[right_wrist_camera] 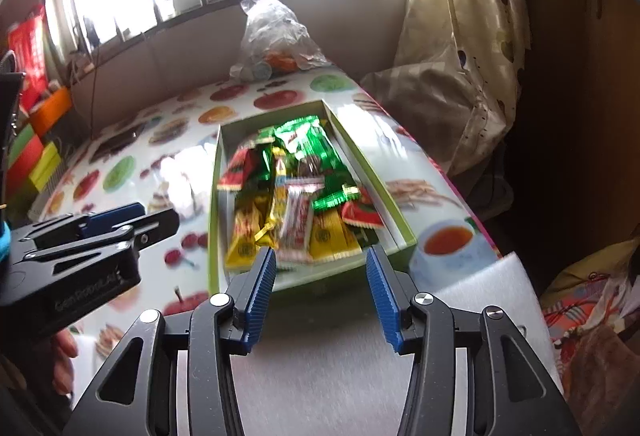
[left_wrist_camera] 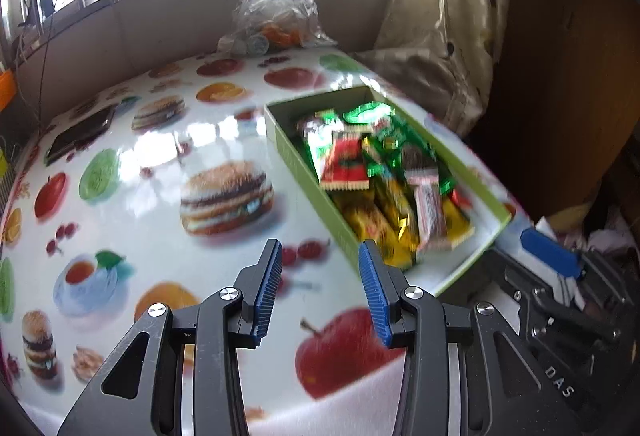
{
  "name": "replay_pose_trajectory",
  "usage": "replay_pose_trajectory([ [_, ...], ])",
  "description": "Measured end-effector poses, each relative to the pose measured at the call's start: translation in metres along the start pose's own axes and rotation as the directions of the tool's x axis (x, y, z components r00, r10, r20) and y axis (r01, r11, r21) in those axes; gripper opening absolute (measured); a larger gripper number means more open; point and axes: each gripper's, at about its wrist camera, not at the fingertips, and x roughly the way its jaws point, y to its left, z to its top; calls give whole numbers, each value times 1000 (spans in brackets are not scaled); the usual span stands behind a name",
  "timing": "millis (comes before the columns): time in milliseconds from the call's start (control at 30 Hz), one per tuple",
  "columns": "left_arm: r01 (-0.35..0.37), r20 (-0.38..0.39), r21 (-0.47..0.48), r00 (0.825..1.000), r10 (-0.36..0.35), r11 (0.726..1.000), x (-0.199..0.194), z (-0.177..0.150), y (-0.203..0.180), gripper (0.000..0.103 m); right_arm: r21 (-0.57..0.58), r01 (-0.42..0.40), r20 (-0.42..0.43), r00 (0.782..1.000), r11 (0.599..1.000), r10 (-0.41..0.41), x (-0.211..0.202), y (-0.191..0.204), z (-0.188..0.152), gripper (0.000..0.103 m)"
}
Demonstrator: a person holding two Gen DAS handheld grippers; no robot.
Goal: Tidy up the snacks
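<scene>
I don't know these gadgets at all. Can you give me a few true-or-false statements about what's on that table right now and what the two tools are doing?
1. The snack packets lie inside a green box. True.
2. The right hand-held gripper is clamped on a yellow packet. False: its jaws are apart and empty, short of the box.
3. The left hand-held gripper is open and holds nothing. True.
4. The tablecloth is plain white. False: it is printed with burgers, apples and teacups.
5. A clear plastic bag sits at the table's far end, near the window. True.
</scene>
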Motion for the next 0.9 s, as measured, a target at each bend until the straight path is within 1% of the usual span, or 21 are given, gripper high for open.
replay_pose_trajectory([
  [67,5,-11,-8,1000,-5,1000,0,-9,0,41,-26,25,-6,1000,999,-25,-2,2,-9,47],
  [167,5,-35,-10,999,-5,1000,4,-25,-2,41,-27,17,-28,999,999,-18,0,3,-20,47],
  [300,-21,-84,-3,996,20,1000,16,-44,-3,41,-35,31,-59,998,999,-33,4,4,-35,47],
  [400,-17,-87,5,996,18,1000,17,-53,-5,41,-29,50,-77,996,998,-52,8,2,-42,47],
  [533,-1,-106,6,994,2,1000,22,-59,-8,41,-22,64,-113,991,998,-66,17,0,-50,48],
  [900,-21,-82,19,996,23,1000,20,-61,-11,41,-24,76,-99,992,997,-78,20,2,-54,49],
])
